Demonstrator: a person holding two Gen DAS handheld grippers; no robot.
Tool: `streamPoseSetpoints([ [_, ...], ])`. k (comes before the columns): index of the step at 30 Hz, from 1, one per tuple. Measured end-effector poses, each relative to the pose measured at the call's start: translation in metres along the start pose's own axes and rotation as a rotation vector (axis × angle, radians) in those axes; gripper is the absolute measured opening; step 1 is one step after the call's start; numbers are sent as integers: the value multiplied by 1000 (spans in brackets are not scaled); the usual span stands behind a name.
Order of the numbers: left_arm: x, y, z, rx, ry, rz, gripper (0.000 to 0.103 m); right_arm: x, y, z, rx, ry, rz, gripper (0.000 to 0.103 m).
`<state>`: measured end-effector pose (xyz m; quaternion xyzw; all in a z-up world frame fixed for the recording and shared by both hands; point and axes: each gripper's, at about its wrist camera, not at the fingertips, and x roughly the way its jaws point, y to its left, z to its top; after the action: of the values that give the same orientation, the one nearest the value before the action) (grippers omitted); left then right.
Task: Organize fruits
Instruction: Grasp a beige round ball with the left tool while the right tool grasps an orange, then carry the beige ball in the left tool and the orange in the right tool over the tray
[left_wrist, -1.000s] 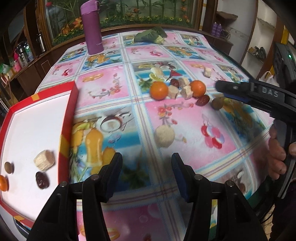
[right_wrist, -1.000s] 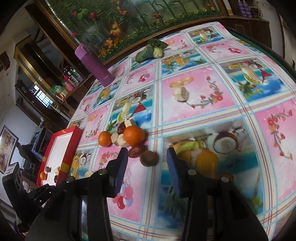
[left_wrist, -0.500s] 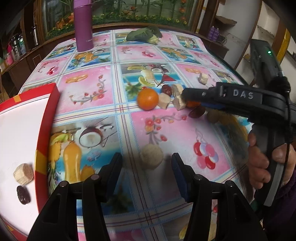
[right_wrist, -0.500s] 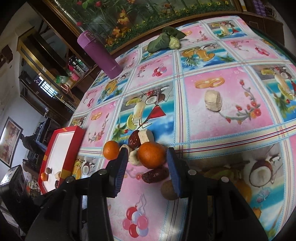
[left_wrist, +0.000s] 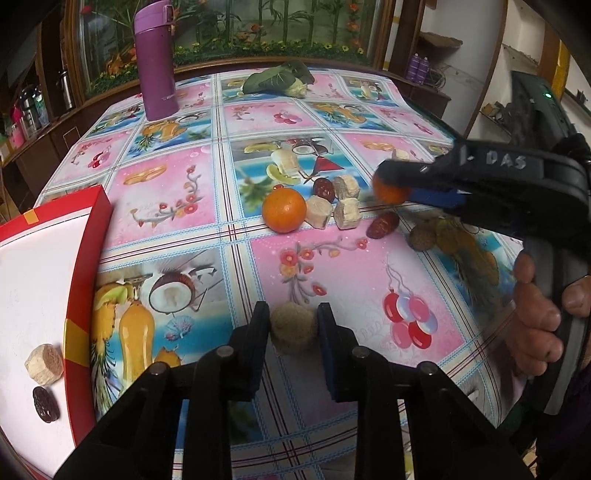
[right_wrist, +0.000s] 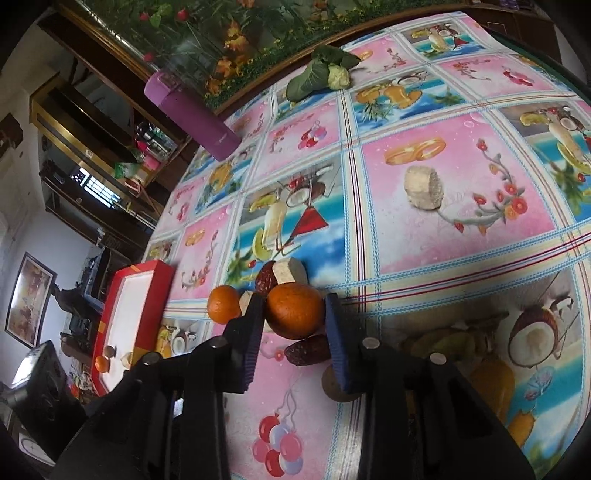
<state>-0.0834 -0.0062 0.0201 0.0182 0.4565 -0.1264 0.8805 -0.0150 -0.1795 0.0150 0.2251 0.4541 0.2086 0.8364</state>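
Fruit sorting is at the pick-up step on a bright patterned tablecloth (left_wrist: 177, 192): the left gripper (left_wrist: 293, 325) has just been closing and its jaws now clamp a round beige piece (left_wrist: 293, 326), while the right gripper (right_wrist: 295, 314) has just been closing around an orange (right_wrist: 294, 311), the left pad touching and the right seemingly just clear. A second orange (left_wrist: 284, 210), dates and beige chunks lie clustered mid-table. Next, judging by the red tray (left_wrist: 86, 236) at the left already holding pieces, each load needs lifting and carrying there.
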Motion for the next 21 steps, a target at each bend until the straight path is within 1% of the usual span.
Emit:
streamPoseSetpoints([
  [2,-1,0,0,-6,2,-2,25,-8,-3,1,15,-34,9,35],
  [5,-7,-1,1,-12,-17,21,25,-19,-13,4,66,-80,22,35],
  [10,-29,3,5,-19,-83,51,25,-29,-27,7,135,-125,26,35],
  [14,-46,12,6,-42,-129,67,25,-36,-25,8,116,-169,-7,35],
  [17,-57,25,5,-71,-156,82,25,-41,-18,7,67,-216,-78,35],
  [21,-73,51,-1,-129,-189,123,25,-41,-9,6,11,-237,-95,35],
])
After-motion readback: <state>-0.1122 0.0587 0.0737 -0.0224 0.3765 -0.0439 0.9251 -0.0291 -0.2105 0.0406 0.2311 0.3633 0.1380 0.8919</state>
